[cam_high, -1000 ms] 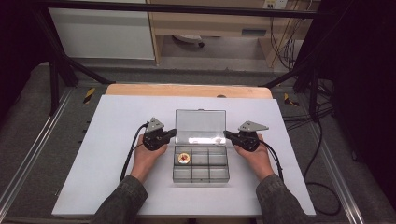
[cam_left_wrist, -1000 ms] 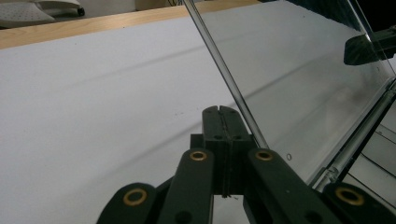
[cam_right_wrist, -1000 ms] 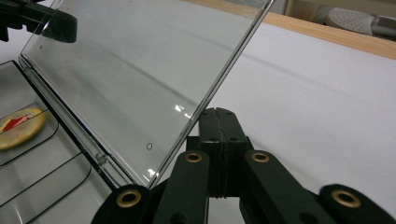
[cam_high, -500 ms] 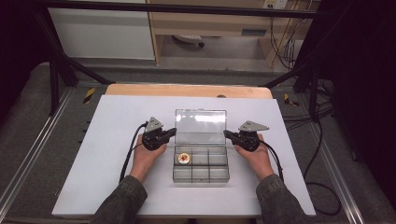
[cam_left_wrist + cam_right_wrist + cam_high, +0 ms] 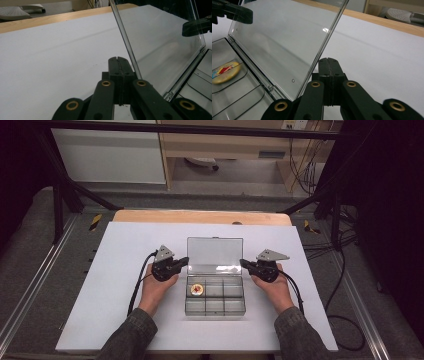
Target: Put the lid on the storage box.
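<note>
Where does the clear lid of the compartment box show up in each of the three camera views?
High view: the lid stands raised at the picture's centre, behind the box's compartments, between the two grippers.
Left gripper view: it fills the right side, its near edge slanting up from the jaws.
Right gripper view: it fills the upper left, its near edge slanting up from the jaws.
Shared landmark: the hinge joining lid and tray.

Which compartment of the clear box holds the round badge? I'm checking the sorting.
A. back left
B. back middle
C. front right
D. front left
A: in the high view the round badge lies in the clear box at the back left, next to the lid hinge.
</note>
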`<move>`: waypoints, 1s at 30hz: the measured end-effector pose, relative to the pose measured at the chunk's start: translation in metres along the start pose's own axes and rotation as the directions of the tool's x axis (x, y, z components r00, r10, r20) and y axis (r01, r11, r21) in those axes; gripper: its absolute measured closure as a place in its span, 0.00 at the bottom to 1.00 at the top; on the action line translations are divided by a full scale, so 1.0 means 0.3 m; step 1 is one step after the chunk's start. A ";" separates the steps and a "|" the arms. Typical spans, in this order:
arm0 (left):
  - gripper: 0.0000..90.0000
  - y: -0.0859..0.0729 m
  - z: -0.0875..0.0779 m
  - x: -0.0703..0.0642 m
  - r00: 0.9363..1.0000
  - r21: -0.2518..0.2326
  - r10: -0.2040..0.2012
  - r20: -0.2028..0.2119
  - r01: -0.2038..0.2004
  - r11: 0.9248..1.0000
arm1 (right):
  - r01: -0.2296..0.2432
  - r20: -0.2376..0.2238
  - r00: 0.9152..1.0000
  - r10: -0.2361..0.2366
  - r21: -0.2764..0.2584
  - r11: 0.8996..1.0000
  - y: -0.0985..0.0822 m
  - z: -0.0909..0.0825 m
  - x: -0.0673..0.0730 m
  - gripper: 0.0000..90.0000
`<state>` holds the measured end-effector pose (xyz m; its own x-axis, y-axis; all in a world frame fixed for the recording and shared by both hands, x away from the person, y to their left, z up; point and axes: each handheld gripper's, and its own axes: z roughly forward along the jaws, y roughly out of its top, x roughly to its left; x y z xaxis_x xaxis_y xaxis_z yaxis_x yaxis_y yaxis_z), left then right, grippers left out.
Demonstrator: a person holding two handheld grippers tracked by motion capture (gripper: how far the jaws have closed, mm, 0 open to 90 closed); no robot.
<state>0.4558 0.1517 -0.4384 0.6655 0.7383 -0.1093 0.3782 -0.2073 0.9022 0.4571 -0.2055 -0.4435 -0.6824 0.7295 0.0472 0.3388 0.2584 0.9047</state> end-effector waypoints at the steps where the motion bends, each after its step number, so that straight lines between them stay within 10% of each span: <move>1: 1.00 0.001 -0.001 0.000 1.000 -0.001 0.000 0.001 0.000 1.000 | -0.001 0.000 1.000 0.001 -0.001 1.000 0.000 -0.001 0.000 1.00; 30: 1.00 0.010 -0.023 -0.026 1.000 -0.008 0.012 0.018 -0.012 1.000 | 0.009 -0.020 1.000 -0.009 -0.022 1.000 0.011 -0.019 0.015 1.00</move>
<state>0.4475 0.1497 -0.4319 0.6819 0.7238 -0.1057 0.3646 -0.2111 0.9069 0.4514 -0.2048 -0.4380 -0.6985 0.7141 0.0474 0.3183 0.2507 0.9142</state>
